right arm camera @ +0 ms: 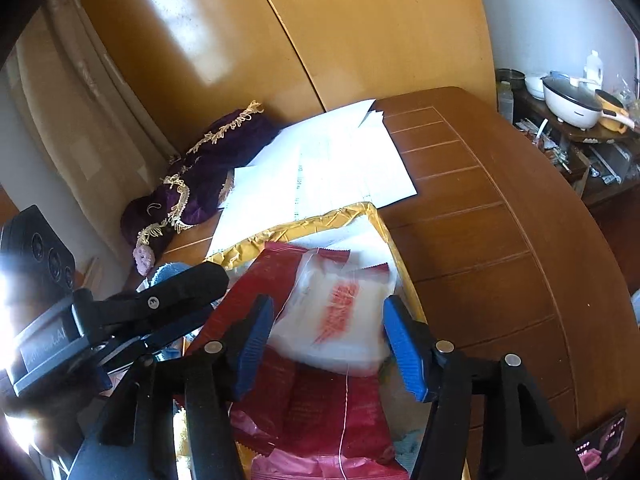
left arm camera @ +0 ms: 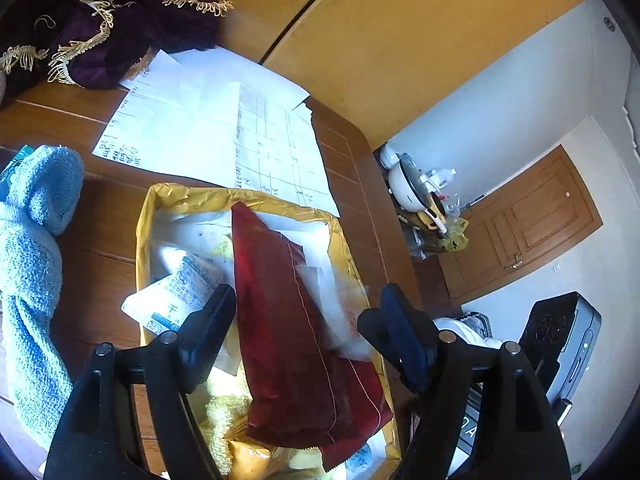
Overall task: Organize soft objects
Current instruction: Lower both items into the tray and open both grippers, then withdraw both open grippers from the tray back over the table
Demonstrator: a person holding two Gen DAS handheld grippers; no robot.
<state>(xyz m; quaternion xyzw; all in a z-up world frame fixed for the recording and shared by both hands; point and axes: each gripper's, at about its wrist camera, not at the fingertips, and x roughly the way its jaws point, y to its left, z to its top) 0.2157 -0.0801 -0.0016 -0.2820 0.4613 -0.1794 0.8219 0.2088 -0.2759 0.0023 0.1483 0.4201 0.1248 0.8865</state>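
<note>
A gold-lined box (left arm camera: pixel 168 194) on the brown table holds a dark red packet (left arm camera: pixel 288 340), white sachets (left arm camera: pixel 176 296) and a yellow fluffy cloth (left arm camera: pixel 224 412). My left gripper (left arm camera: pixel 304 320) hangs open over the box, its fingers on either side of the red packet without touching it. My right gripper (right arm camera: pixel 328 346) is open too, its blue pads either side of a clear white pouch with red print (right arm camera: pixel 340 320) that lies on the red packet (right arm camera: pixel 320 412). A blue towel (left arm camera: pixel 32 248) lies to the left of the box. A purple gold-fringed cloth (left arm camera: pixel 104 28) sits at the back.
White paper sheets (left arm camera: pixel 208 128) lie behind the box. Yellow cupboard doors (right arm camera: pixel 360 32) stand behind the table. The table's curved edge (right arm camera: pixel 560 260) runs along the right. Beyond it, a low shelf holds a white cooker (right arm camera: pixel 572 104) and clutter. A dark device (left arm camera: pixel 560 340) is at the right.
</note>
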